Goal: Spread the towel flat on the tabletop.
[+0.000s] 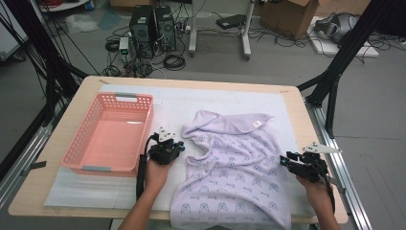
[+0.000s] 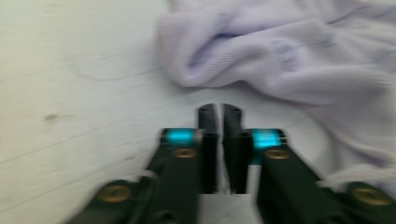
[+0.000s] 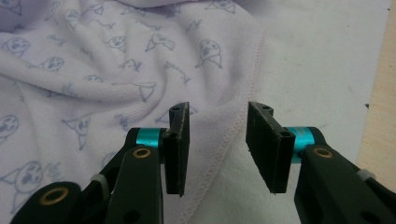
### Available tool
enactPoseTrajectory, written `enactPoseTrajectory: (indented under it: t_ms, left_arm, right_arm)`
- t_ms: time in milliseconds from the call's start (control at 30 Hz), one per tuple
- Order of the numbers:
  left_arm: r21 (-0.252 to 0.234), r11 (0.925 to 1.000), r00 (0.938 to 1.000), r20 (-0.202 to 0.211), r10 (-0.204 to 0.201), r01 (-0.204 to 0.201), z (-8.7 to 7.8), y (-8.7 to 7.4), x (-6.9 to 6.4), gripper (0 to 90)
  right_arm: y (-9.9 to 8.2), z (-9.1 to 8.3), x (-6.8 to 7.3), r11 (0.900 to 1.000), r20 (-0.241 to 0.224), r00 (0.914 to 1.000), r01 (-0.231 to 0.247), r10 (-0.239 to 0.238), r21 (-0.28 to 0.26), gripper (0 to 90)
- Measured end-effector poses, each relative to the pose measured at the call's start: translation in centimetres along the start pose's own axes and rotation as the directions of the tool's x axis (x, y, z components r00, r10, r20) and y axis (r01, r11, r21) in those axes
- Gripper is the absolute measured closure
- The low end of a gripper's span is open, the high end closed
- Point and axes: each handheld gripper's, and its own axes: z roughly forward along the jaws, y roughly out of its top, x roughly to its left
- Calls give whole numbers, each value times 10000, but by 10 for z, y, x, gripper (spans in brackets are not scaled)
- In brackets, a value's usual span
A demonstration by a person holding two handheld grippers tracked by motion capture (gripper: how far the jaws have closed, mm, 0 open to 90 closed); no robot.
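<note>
A lilac towel [image 1: 234, 163] printed with small figures lies rumpled on the white mat, its near end hanging over the table's front edge. My left gripper [image 1: 179, 146] sits at the towel's left edge, just short of a bunched fold [image 2: 280, 51]. In the left gripper view its jaws [image 2: 219, 112] stand almost together with nothing between them. My right gripper [image 1: 285, 159] is at the towel's right edge. In the right gripper view it [image 3: 217, 116] is open, and the towel's stitched hem [image 3: 243, 121] runs under the gap between its jaws.
A pink plastic basket [image 1: 115, 98] stands empty on the left of the mat [image 1: 191, 100]. The wooden table [image 1: 297, 103] ends close to my right hand. Computer cases, cables and boxes lie on the floor beyond the far edge.
</note>
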Motion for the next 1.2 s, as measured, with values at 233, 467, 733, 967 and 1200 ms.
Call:
enactPoseTrajectory:
  t_ms: [233, 467, 733, 967, 1200]
  left_arm:
    - [546, 9973, 9846, 1704, 399, -499, 22, 5, -31, 536]
    - [555, 9566, 9546, 1033, 2795, -2861, 35, 6, -77, 705]
    - [692, 9806, 9821, 550, 1799, -1835, 29, 8, -60, 867]
    - [129, 9980, 9906, -1217, 630, -619, 3, 6, -11, 865]
    - [-262, 9991, 9943, -1020, 300, -329, 0, 4, -6, 603]
  right_arm:
    - [1, -1, 0, 9999, 0, 10000, -21, 21, -142, 591]
    - [1, -1, 1, 9999, -26, 10000, 7, -8, -112, 589]
    - [0, -5, 1, 9998, -125, 9999, 73, -75, -172, 606]
    - [-2, -8, -3, 9996, -31, 9999, -145, 144, -250, 605]
    - [0, 5, 9, 9993, -788, 9963, -354, 342, -145, 552]
